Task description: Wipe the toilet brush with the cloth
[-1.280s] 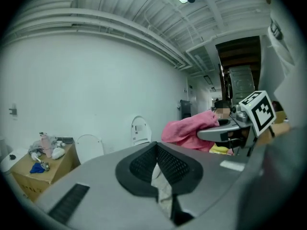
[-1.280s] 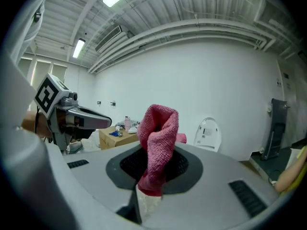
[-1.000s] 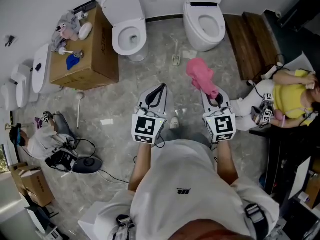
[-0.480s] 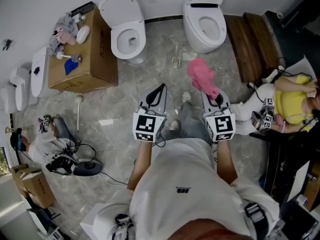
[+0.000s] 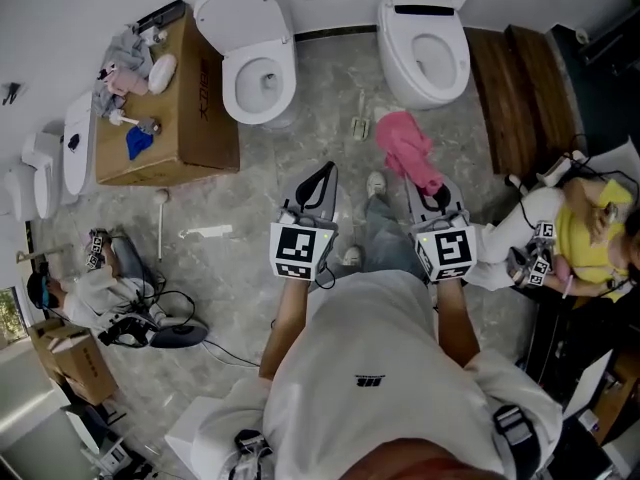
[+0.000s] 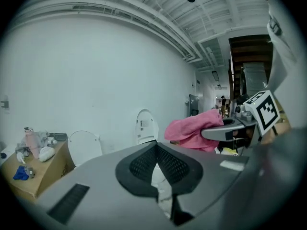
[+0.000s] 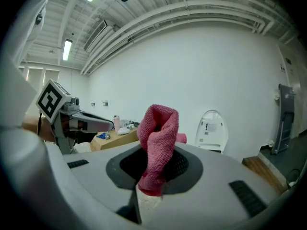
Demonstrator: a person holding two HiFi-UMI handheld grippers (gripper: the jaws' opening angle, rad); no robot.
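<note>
My right gripper is shut on a pink cloth, which bunches up out of its jaws and stands upright in the right gripper view. My left gripper is held level beside it, shut with nothing in it; its pads meet. A slim white toilet brush stands on the floor between the two toilets, ahead of both grippers and well apart from them. The left gripper view also shows the cloth in the right gripper.
Two white toilets stand against the far wall. A cardboard box at left carries several small items. A long-handled white tool lies on the floor. A wooden bench is at right. People sit at left and right.
The person has stepped forward, a foot now showing between the grippers. Both grippers keep their pose and the cloth stays gripped; the toilets have drifted slightly right in view.
</note>
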